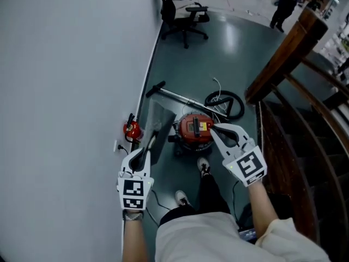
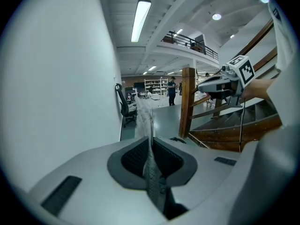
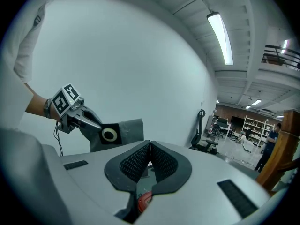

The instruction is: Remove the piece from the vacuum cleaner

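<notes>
Grey dust bag (image 1: 159, 125) pinched by left gripper (image 1: 152, 138), hanging apart from red vacuum cleaner (image 1: 194, 129) down on floor (image 1: 218, 53); right gripper (image 1: 214, 127) empty. Left gripper view: jaws nipped on thin bag edge. Right gripper view: jaws fully together, nothing between; bag seen before white wall (image 3: 140, 69).

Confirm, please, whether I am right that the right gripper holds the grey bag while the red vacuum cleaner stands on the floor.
No: the left gripper holds the grey bag, pinched between its jaws, as the left gripper view shows; the right gripper is shut on nothing. The red vacuum cleaner does stand on the floor.
</notes>
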Demonstrator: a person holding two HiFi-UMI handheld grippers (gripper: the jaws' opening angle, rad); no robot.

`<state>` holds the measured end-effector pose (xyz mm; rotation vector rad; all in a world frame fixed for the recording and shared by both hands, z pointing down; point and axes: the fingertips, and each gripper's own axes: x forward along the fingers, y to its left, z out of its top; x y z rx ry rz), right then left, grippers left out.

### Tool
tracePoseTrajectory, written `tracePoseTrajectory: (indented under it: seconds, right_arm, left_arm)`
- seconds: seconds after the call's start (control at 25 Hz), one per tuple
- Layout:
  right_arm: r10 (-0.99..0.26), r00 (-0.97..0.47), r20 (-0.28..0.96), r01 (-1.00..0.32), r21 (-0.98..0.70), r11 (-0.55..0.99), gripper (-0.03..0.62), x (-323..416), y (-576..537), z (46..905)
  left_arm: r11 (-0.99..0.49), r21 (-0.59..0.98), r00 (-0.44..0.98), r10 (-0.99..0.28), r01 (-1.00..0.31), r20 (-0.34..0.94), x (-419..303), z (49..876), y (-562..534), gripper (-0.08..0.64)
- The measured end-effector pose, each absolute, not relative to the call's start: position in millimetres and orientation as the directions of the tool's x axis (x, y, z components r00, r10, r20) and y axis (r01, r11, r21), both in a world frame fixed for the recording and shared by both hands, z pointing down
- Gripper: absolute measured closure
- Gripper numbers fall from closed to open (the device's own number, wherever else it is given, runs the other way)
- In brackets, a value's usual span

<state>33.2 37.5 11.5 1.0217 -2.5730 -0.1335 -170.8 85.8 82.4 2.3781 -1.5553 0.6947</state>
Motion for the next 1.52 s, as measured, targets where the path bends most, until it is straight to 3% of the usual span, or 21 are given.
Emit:
tracePoseTrajectory:
  seconds: [1.04, 1.52]
  right_arm:
    - [-0.734, -0.651, 0.193, -0.664, 0.323, 0.674, 0.565, 79, 115, -91]
    - [-0.747, -0.634, 0.201, -0.678, 0.321, 0.662, 0.565, 81, 117, -90]
  left_arm:
    - [-0.479, -0.168, 0.415, -0.855, -0.862, 0.311, -133, -43, 121, 0.528]
    - [-0.480, -0.222, 0.416, -0.865, -0.849, 0.282, -128, -69, 134, 0.528]
